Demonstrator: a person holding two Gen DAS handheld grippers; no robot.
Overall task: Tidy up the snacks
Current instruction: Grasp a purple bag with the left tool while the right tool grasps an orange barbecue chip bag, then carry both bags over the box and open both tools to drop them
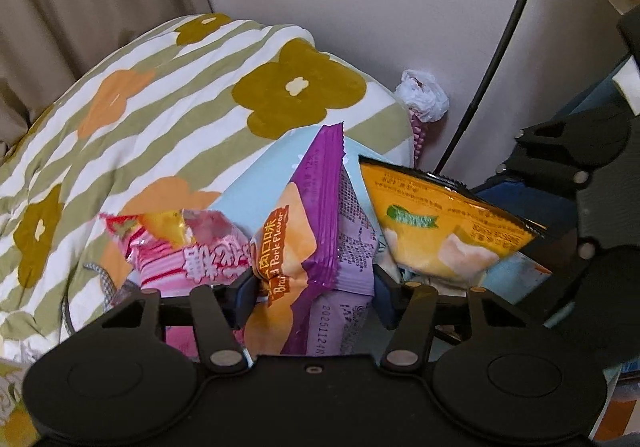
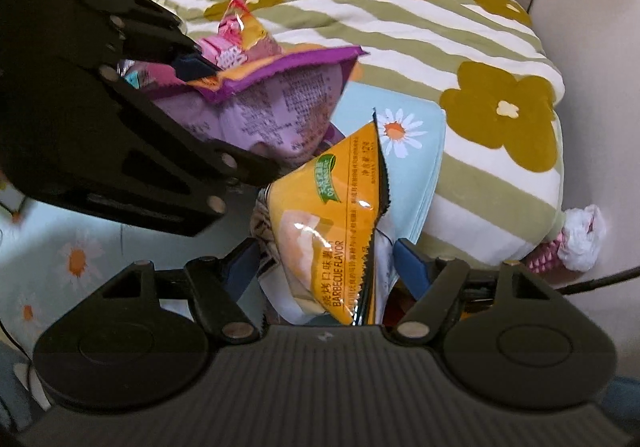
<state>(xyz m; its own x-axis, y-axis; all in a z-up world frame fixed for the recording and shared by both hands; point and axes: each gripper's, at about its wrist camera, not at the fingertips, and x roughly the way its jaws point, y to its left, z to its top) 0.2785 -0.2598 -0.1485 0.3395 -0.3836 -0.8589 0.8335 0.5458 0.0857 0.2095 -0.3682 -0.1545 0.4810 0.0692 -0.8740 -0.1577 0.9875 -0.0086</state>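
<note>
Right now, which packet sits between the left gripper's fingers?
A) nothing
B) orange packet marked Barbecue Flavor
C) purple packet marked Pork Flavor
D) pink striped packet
C: in the left wrist view the left gripper has its pads pressed on both sides of the purple packet; the pink striped packet lies outside to the left, and the orange packet sits between the right gripper's fingers.

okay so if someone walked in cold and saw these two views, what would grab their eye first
Probably the glossy purple snack packet, pinched between the left gripper fingers at centre. Just right of it, the shiny orange barbecue-flavour packet stands on edge between the right gripper fingers. Behind both bulges a big quilt with green stripes and mustard flowers.
</note>
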